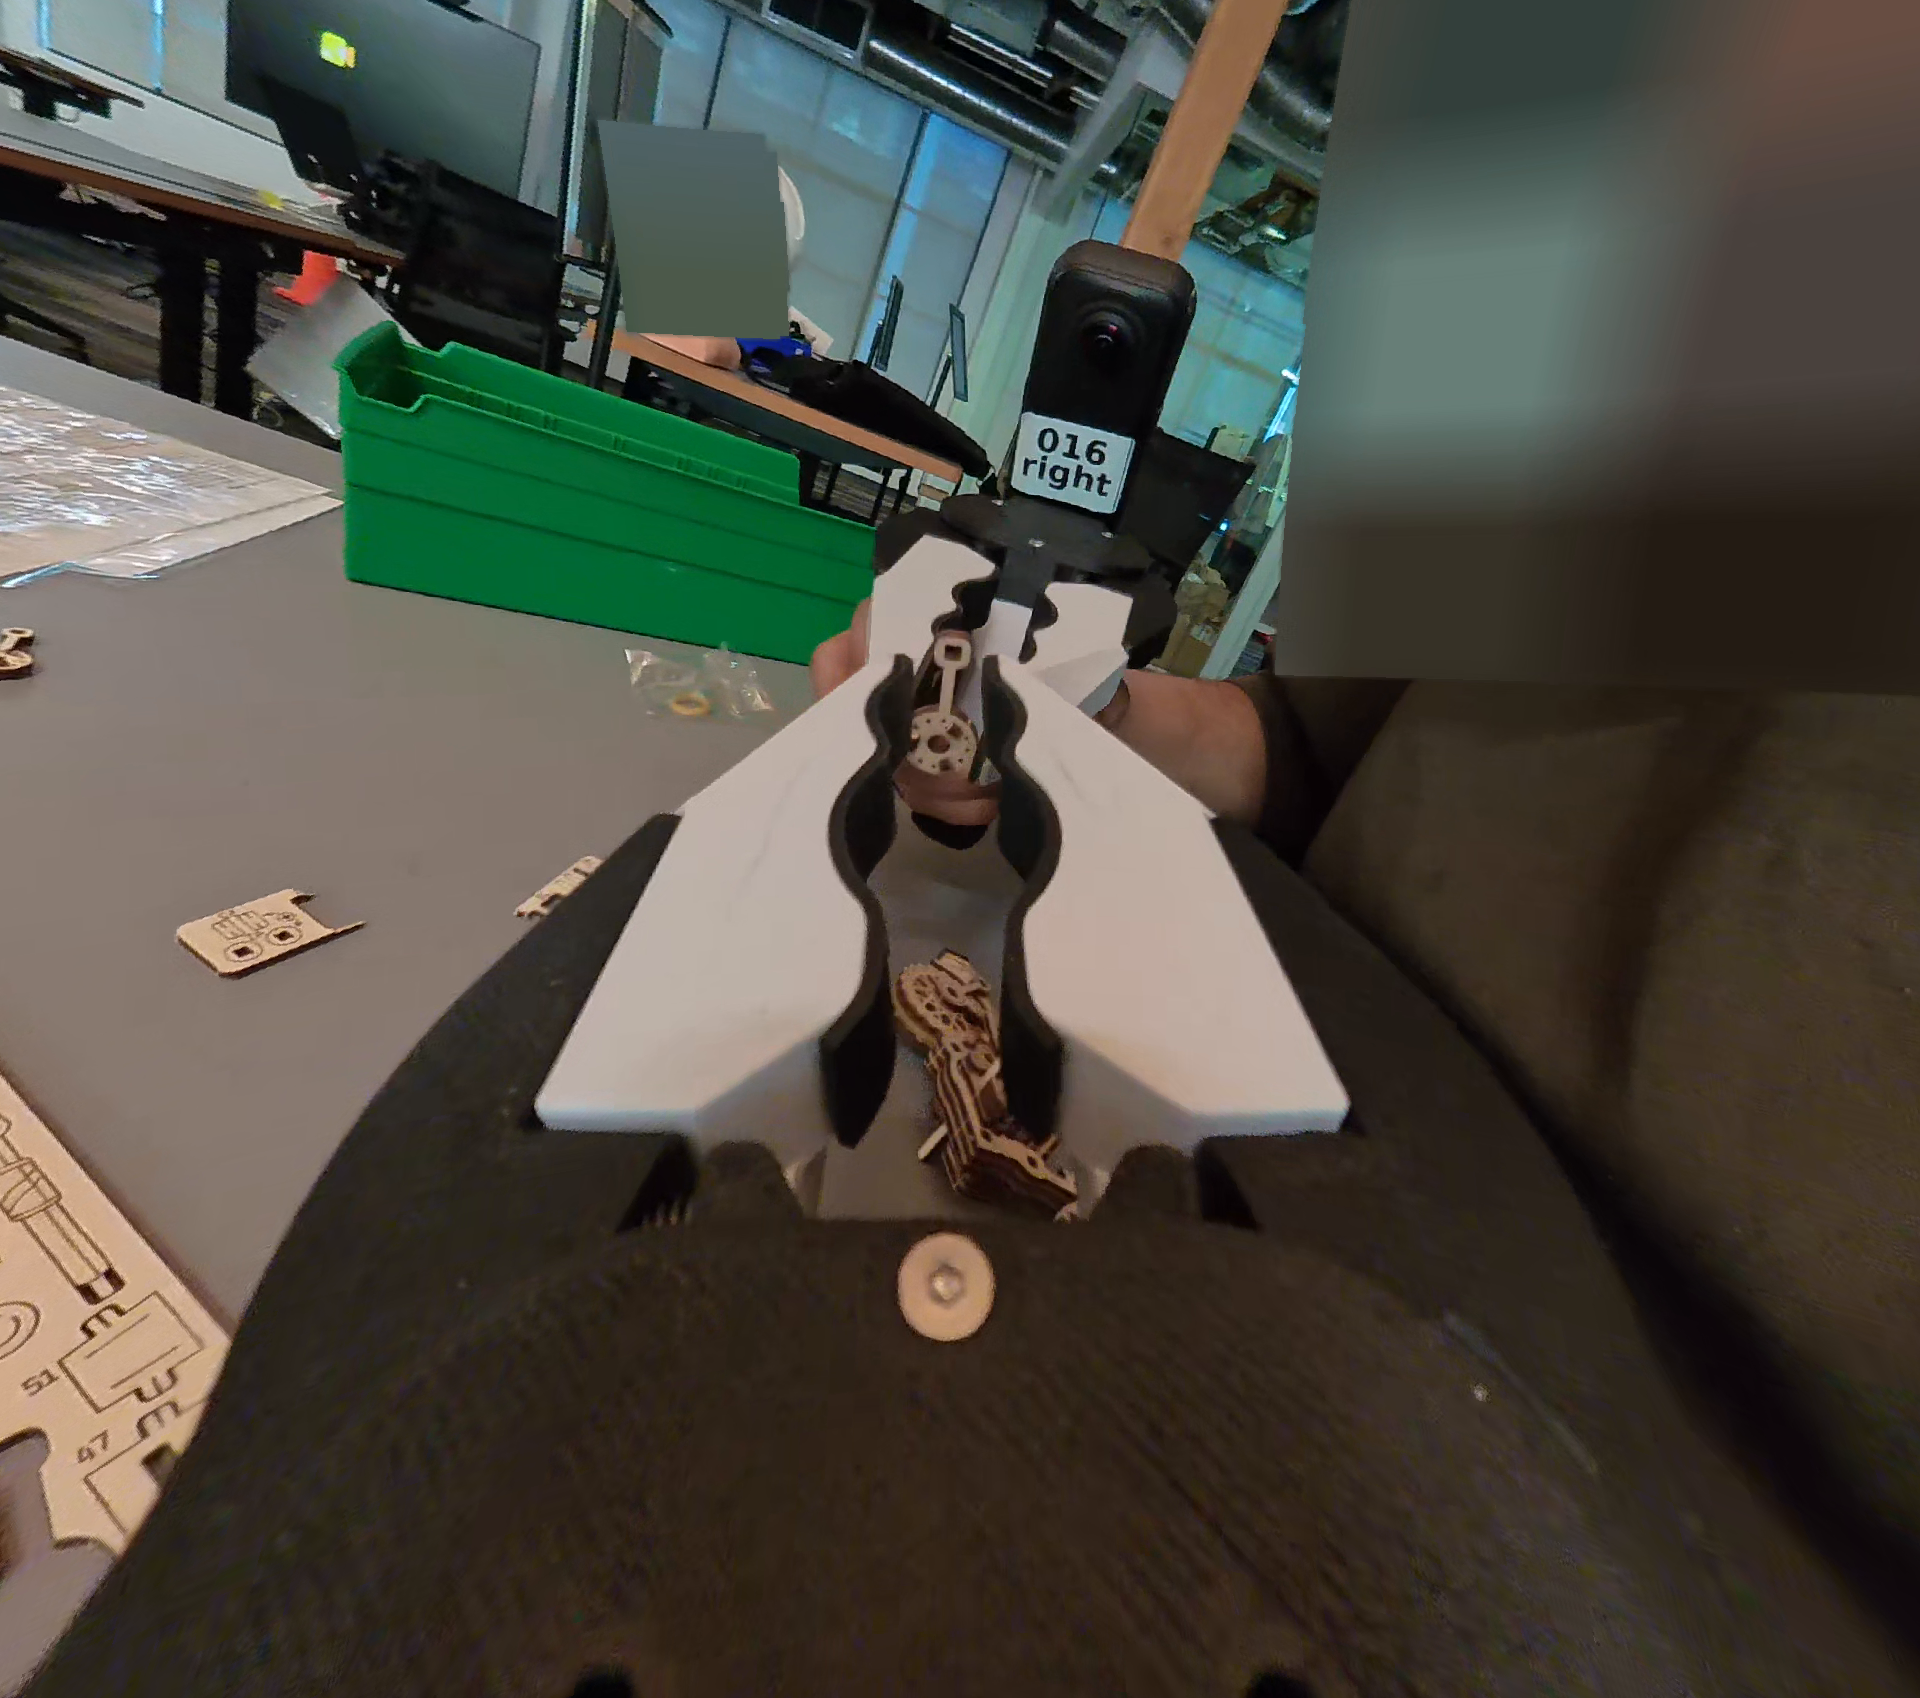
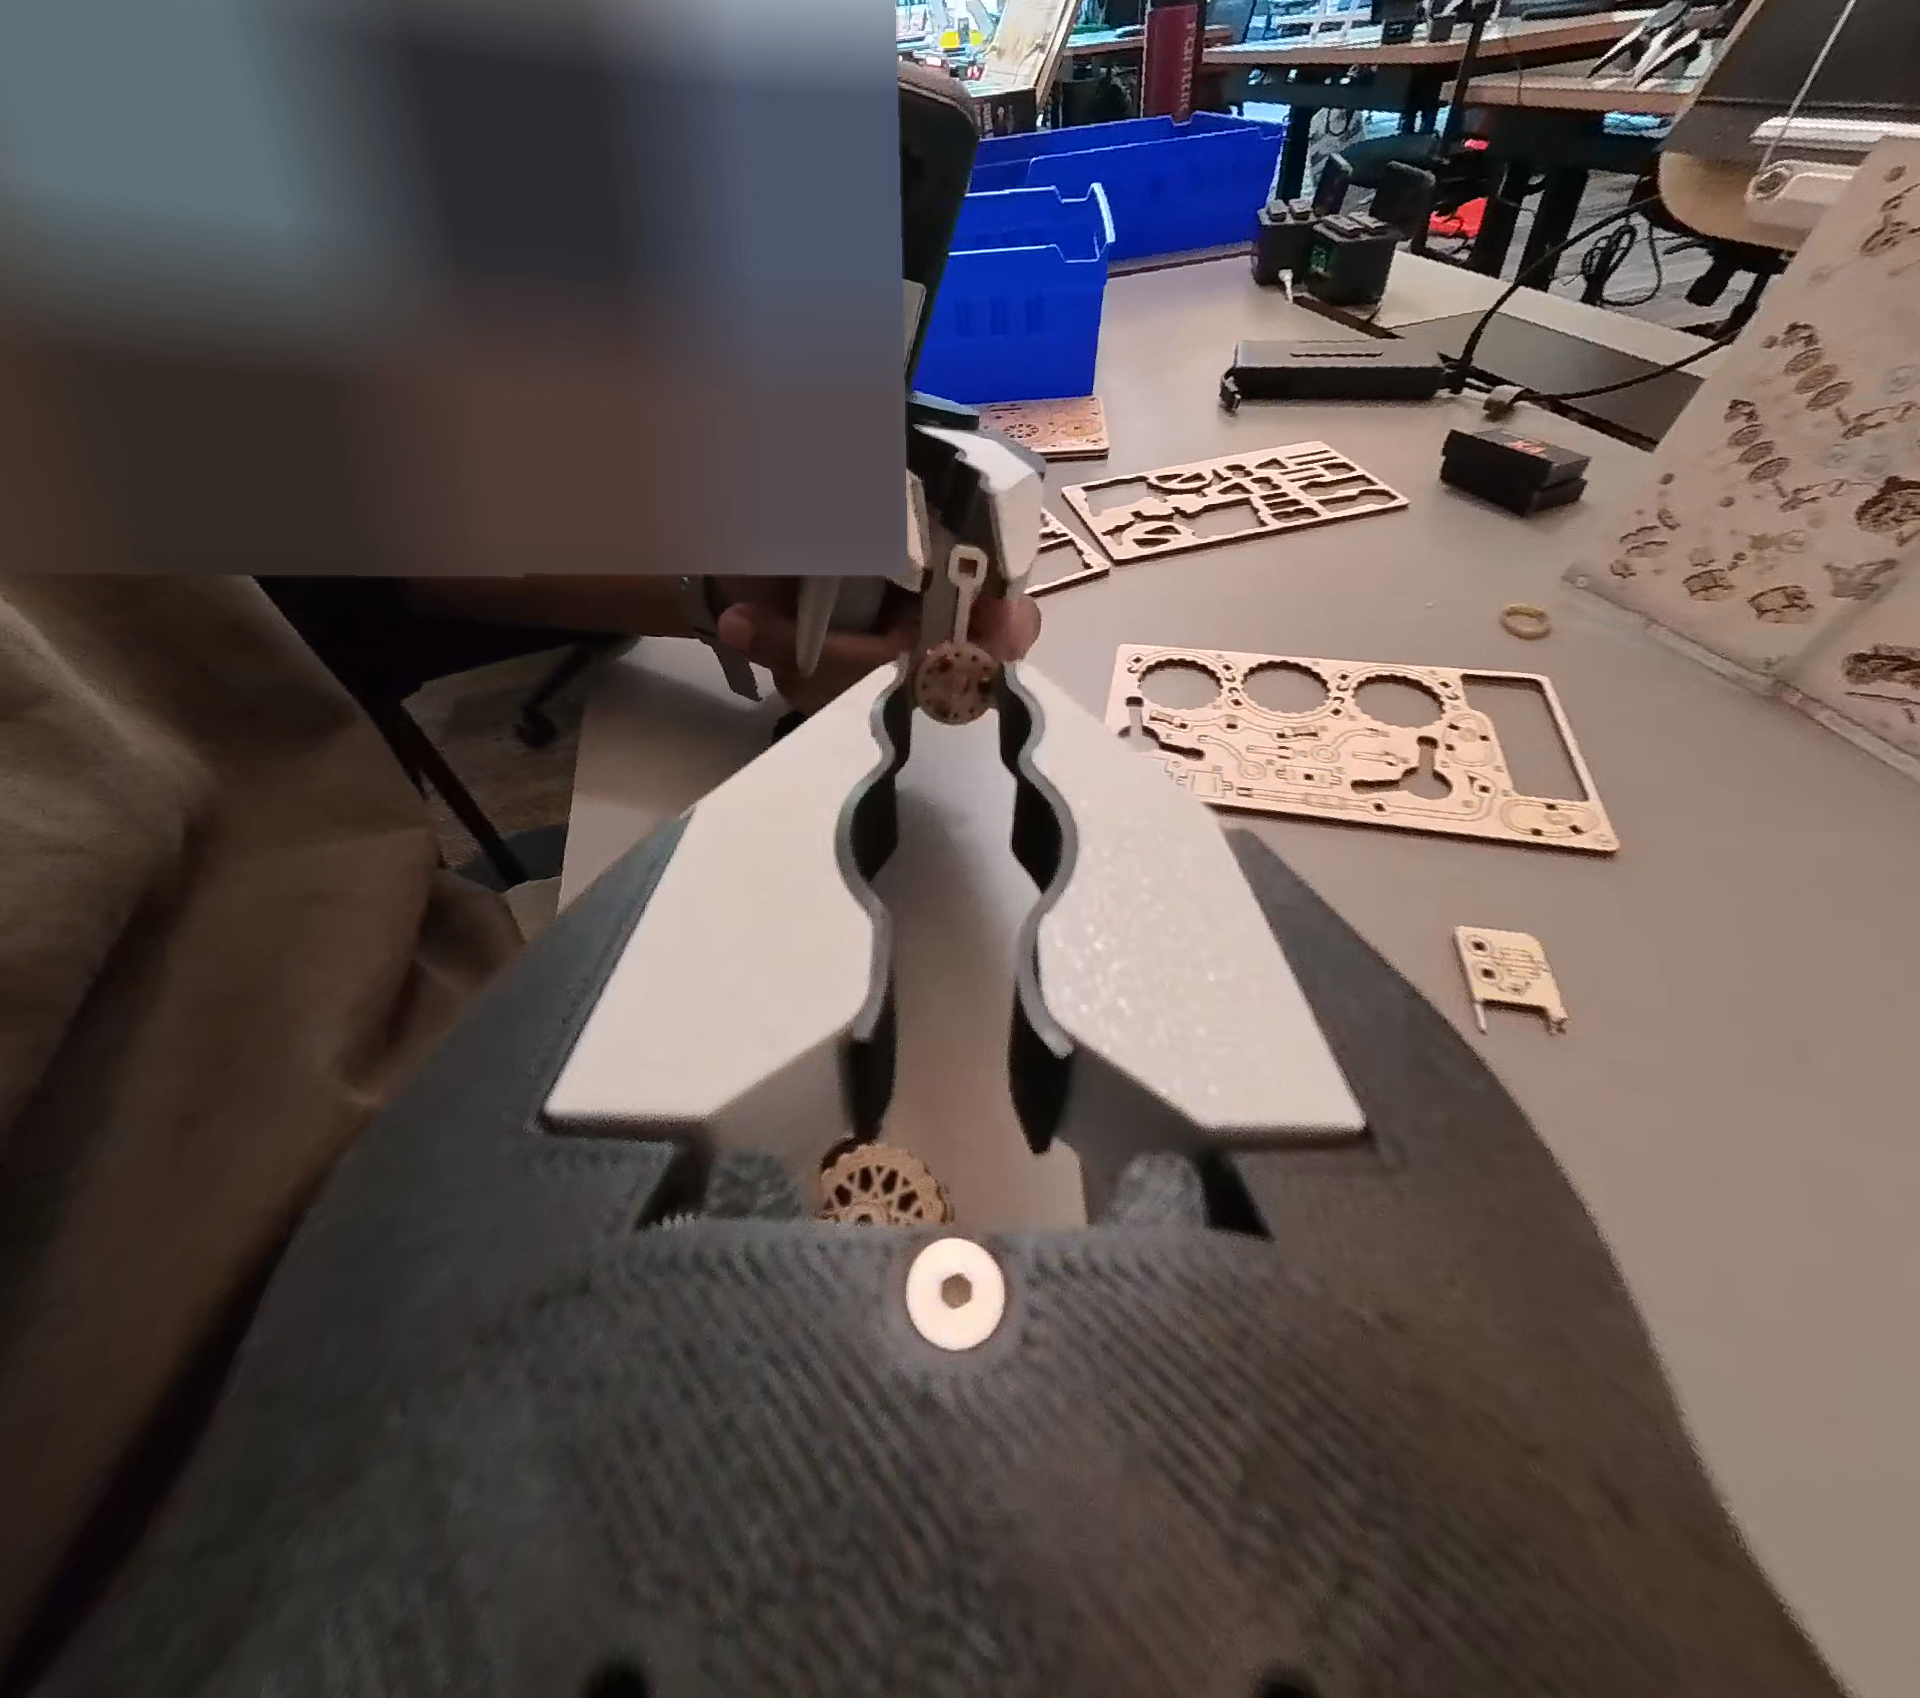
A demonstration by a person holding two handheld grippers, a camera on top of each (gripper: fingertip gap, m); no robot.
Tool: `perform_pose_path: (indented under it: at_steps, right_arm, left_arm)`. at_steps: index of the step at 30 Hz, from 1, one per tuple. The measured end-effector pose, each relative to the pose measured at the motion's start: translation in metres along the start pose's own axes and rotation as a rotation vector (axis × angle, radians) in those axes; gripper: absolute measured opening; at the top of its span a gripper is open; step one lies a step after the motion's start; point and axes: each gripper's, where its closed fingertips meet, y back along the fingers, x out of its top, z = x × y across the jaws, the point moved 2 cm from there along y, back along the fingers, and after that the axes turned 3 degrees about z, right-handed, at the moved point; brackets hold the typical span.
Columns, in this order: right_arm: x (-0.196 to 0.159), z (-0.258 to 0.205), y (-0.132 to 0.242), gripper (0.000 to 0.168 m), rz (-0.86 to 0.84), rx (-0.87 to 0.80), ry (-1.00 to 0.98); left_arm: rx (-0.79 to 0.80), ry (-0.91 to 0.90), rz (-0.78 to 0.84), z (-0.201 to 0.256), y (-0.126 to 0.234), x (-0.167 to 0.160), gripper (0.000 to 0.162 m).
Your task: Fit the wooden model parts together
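Observation:
A small wooden part, a holed disc with a thin rod standing up from it (image 1: 940, 744), sits upright between both grippers, which face each other tip to tip above the grey table (image 1: 312, 765). My left gripper (image 1: 943, 677) has its jaws narrowed, and the disc fills the gap between the pads. My right gripper (image 2: 954, 682) is closed on the same disc (image 2: 951, 684) from the other side. The rod's square head (image 2: 966, 565) points up. A wooden sub-assembly (image 1: 977, 1087) shows through the gap at the left fingers' base. A wooden gear (image 2: 883, 1186) shows at the right fingers' base.
Stacked green bins (image 1: 582, 505) and a bag of small rings (image 1: 707, 682) lie beyond the left gripper. Blue bins (image 2: 1029, 298), punched wooden sheets (image 2: 1351, 744), a loose flat piece (image 2: 1507, 973), a ring (image 2: 1525, 618) and an instruction sheet (image 2: 1787, 505) lie to the right. The person's body is close behind.

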Motion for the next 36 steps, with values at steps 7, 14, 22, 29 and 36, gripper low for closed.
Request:
perform_pose_path:
  at_steps: [7, 14, 22, 29, 36]
  right_arm:
    - [-0.0014, -0.0027, -0.0009, 0.015, -0.007, 0.018, -0.008]
    - [-0.0011, -0.0028, -0.0005, 0.015, -0.002, 0.037, -0.039]
    - [-0.0029, -0.0031, -0.0011, 0.015, -0.009, 0.047, -0.052]
    - [-0.0024, -0.0023, -0.0007, 0.015, -0.005, 0.044, -0.055]
    - [-0.0018, -0.002, -0.0007, 0.014, -0.002, 0.04, -0.05]
  left_arm:
    - [-0.023, 0.014, -0.006, 0.0032, -0.0009, -0.001, 0.003]
    - [-0.03, 0.022, -0.007, 0.0039, -0.0012, -0.0014, 0.006]
    - [-0.026, 0.033, -0.005, 0.0026, -0.0013, -0.0016, 0.005]
    - [-0.017, 0.036, -0.005, 0.0016, -0.0016, -0.0012, 0.003]
    - [-0.01, 0.038, -0.001, 0.0003, -0.0012, -0.001, 0.006]
